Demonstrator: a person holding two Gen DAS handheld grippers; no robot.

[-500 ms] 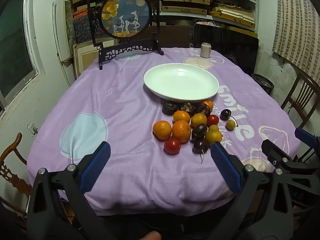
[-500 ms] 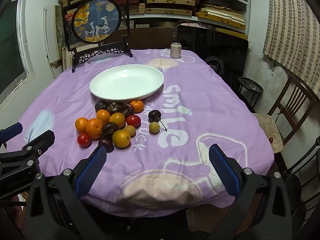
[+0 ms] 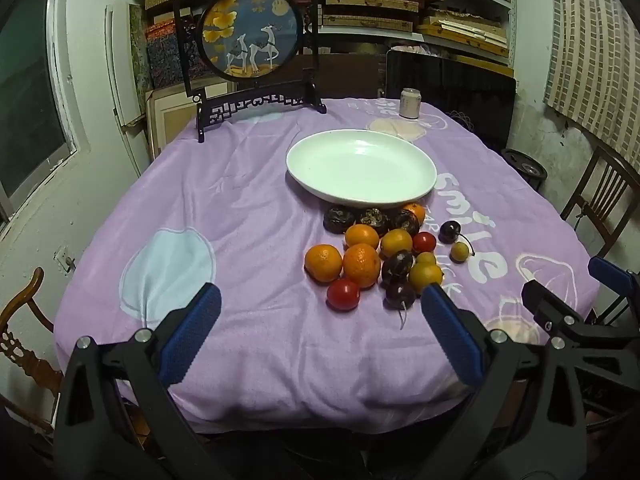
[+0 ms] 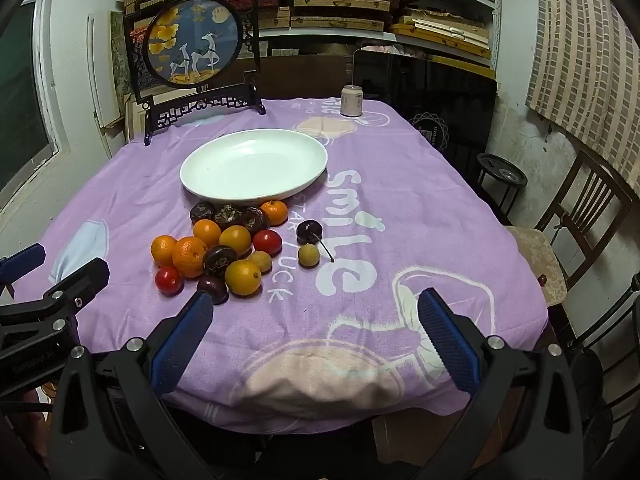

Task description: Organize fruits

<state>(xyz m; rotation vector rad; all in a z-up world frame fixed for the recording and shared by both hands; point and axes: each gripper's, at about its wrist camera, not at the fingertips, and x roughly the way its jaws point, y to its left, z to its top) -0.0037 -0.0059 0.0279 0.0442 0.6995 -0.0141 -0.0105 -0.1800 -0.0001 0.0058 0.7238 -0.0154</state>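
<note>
Two hand-held grippers (image 3: 318, 300) (image 4: 312, 300) agape, fruit pile (image 4: 224, 248), white plate (image 4: 224, 188)

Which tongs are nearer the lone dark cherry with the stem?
Right. The right tongs sit open almost straight below the dark cherry with the stem; the left tongs hang open further left, beyond the fruit pile.

Both wrist views face tabletop (image 3: 248, 216) obliquely — overlapping.

Purple tablecloth (image 3: 248, 216) as landmark: at its far edge, round deer-picture screen (image 3: 250, 36) and 1 can (image 3: 410, 103); wooden chair (image 4: 584, 204) just beside, right.
</note>
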